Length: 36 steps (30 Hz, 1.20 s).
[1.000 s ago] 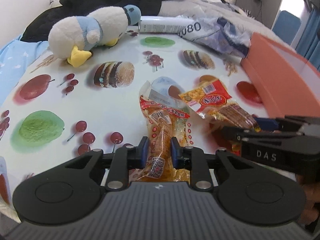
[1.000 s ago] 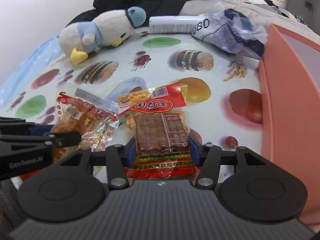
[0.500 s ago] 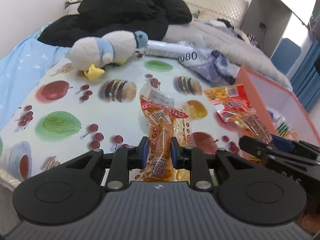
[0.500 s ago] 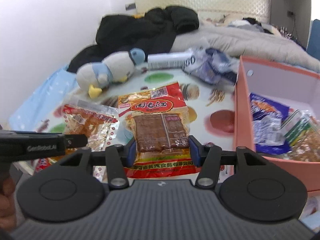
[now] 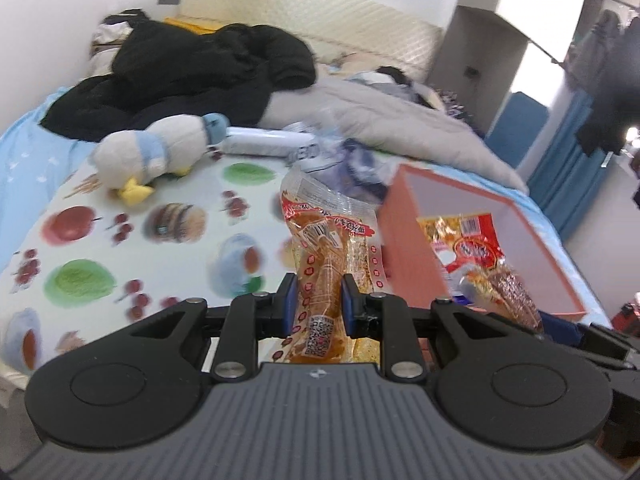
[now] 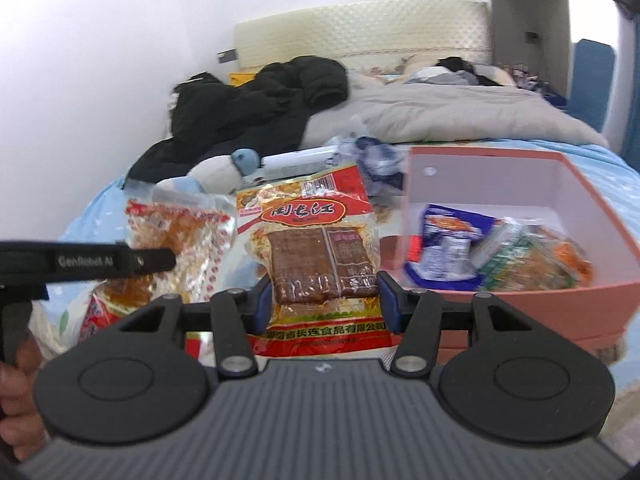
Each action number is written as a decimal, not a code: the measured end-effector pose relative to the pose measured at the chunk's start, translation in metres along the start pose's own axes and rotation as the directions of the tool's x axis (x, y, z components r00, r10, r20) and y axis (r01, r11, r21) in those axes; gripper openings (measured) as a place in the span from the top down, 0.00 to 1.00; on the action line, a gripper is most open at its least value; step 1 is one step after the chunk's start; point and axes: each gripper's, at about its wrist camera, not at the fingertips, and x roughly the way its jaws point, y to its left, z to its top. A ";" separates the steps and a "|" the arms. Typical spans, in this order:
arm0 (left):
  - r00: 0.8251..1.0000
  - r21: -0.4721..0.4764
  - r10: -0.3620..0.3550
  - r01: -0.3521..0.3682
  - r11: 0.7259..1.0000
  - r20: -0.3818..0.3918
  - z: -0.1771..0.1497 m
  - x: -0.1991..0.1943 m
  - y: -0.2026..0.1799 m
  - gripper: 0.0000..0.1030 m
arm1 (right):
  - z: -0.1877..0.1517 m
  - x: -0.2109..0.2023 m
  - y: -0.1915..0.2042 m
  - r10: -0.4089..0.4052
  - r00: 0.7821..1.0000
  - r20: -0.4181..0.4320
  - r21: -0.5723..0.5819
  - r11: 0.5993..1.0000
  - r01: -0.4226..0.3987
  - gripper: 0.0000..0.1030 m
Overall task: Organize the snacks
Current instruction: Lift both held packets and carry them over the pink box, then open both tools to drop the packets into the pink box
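Observation:
My left gripper (image 5: 317, 300) is shut on a clear orange snack packet (image 5: 326, 256), held in the air above the fruit-print cloth (image 5: 80, 280). My right gripper (image 6: 326, 298) is shut on a red and yellow packet of brown tofu snack (image 6: 316, 248), also lifted. The same red packet (image 5: 476, 248) shows in the left wrist view over the pink box (image 5: 408, 236). In the right wrist view the pink box (image 6: 520, 300) lies to the right, holding several packets, a blue one (image 6: 448, 240) among them. The orange packet (image 6: 176, 236) hangs to the left under the left gripper's finger (image 6: 100, 264).
A white and blue plush duck (image 5: 160, 152) lies at the cloth's far left, with a white can (image 5: 264, 144) and crumpled blue-white bags (image 5: 344, 160) behind. A black jacket (image 5: 192, 76) and grey quilt (image 5: 380, 120) cover the bed beyond. A hand (image 6: 16, 392) holds the left gripper.
Both grippers have risen off the cloth with their packets and swung right toward the pink box, whose inside has come into view.

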 end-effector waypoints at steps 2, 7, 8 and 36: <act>0.999 0.015 -0.032 0.032 0.999 0.000 0.000 -0.002 -0.012 0.75 | 0.000 -0.009 -0.010 -0.025 1.000 0.007 0.018 1.000 0.025 0.47; 0.994 0.051 -0.108 0.108 0.993 -0.010 -0.003 -0.003 -0.046 0.75 | -0.002 -0.033 -0.035 -0.091 0.996 0.024 0.059 0.994 0.089 0.47; 0.993 0.056 -0.121 0.122 0.991 -0.014 -0.003 -0.002 -0.052 0.75 | -0.003 -0.037 -0.039 -0.101 0.995 0.025 0.064 0.993 0.099 0.47; 0.952 0.167 -0.259 0.285 0.944 -0.162 0.057 0.146 -0.157 0.75 | 0.024 0.002 -0.150 -0.207 0.978 -0.010 0.199 0.958 0.205 0.46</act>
